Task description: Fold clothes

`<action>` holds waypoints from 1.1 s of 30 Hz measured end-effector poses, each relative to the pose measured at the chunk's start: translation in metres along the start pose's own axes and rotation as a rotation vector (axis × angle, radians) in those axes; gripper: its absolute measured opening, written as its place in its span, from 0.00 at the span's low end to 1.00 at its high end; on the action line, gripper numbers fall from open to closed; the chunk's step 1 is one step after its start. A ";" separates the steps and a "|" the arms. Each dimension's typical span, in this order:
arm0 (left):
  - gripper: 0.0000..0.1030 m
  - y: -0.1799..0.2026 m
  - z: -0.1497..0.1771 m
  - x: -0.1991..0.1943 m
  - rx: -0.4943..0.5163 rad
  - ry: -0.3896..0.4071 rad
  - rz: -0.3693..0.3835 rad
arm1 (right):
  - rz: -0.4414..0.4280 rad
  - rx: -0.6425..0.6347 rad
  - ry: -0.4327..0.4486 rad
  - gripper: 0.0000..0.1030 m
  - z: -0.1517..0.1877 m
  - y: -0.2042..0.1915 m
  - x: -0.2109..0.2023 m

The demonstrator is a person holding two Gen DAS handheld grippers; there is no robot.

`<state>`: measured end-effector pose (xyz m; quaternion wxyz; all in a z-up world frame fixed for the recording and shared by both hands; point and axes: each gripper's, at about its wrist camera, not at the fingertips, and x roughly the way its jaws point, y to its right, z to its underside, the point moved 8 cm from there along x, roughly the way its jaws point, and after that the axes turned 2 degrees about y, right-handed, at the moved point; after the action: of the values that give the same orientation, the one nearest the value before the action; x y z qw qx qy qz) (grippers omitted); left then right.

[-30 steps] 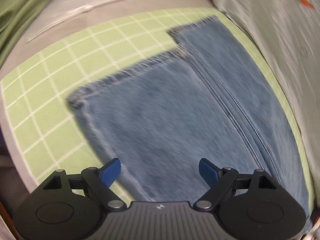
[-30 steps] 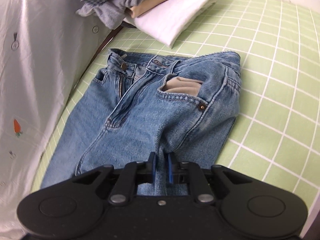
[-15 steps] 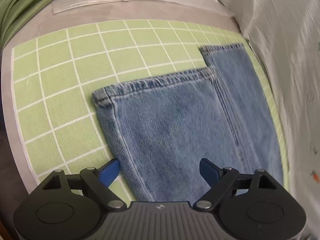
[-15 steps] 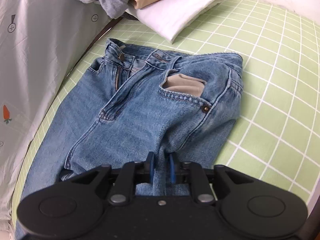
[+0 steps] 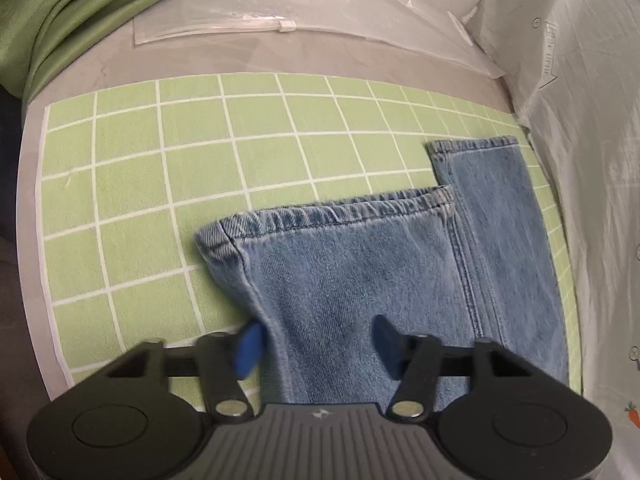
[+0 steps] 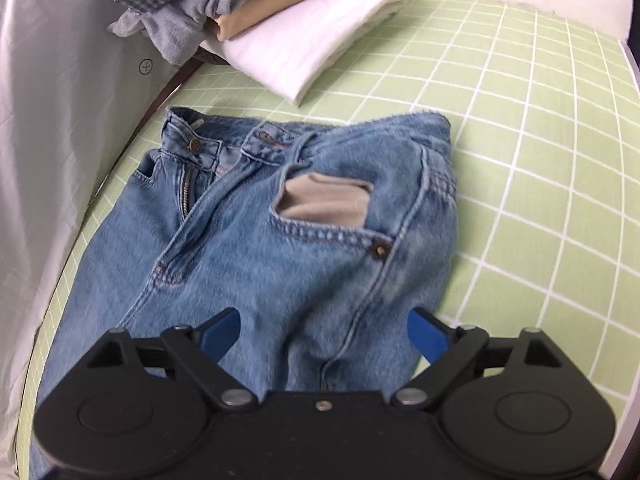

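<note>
A pair of blue jeans (image 5: 360, 280) lies flat on a green checked mat (image 5: 160, 200), folded lengthwise with one leg over the other. The left wrist view shows the two leg hems, the upper one nearer. My left gripper (image 5: 316, 346) is open, its jaws straddling the upper leg's left edge. The right wrist view shows the jeans' waist and hip (image 6: 280, 240) with a beige pocket lining (image 6: 324, 200) sticking out. My right gripper (image 6: 324, 334) is open wide over the hip fabric, holding nothing.
A stack of folded clothes (image 6: 280, 20) sits at the far end of the mat (image 6: 540, 160) beyond the waistband. A white sheet (image 6: 52, 140) borders the jeans' far side. A clear zip bag (image 5: 260, 12) and green cloth (image 5: 60, 20) lie past the hems.
My right gripper was shut on the hip fabric and has opened wide, letting it go. My left gripper has moved down toward the upper leg's edge and its jaws have narrowed a little.
</note>
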<state>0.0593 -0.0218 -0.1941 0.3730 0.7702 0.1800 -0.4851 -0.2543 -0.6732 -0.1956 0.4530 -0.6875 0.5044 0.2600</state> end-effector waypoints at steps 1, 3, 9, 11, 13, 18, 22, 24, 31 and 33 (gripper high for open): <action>0.34 0.001 -0.001 0.001 -0.004 0.002 0.002 | -0.008 -0.004 0.000 0.60 -0.002 -0.001 0.001; 0.10 0.002 -0.001 0.002 -0.024 0.009 0.011 | -0.006 -0.007 0.000 0.49 -0.005 0.000 0.001; 0.06 0.004 -0.011 -0.018 -0.020 0.105 0.047 | -0.100 -0.054 0.051 0.13 -0.014 -0.009 -0.027; 0.05 0.010 -0.015 -0.040 0.094 0.159 0.013 | -0.122 -0.097 0.085 0.11 -0.017 -0.018 -0.050; 0.05 0.011 -0.021 -0.070 0.154 0.227 -0.007 | -0.168 -0.150 0.122 0.10 -0.016 -0.034 -0.082; 0.05 0.005 -0.045 -0.096 0.141 0.335 -0.067 | -0.204 -0.184 0.171 0.10 -0.008 -0.053 -0.105; 0.05 0.031 -0.060 -0.100 0.147 0.371 -0.037 | -0.205 -0.080 0.142 0.10 -0.016 -0.055 -0.086; 0.05 0.054 -0.065 -0.100 0.182 0.395 -0.032 | -0.205 -0.084 0.155 0.10 -0.028 -0.069 -0.088; 0.06 0.191 -0.112 -0.037 0.291 0.385 0.081 | -0.287 -0.215 0.198 0.09 -0.092 -0.162 -0.058; 0.11 0.246 -0.124 0.008 0.369 0.342 0.128 | -0.327 -0.274 0.181 0.11 -0.107 -0.202 -0.019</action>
<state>0.2962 -0.0909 -0.0716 0.2200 0.9058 0.0998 -0.3480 -0.0844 -0.7435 -0.0589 0.3445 -0.8357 0.3849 0.1867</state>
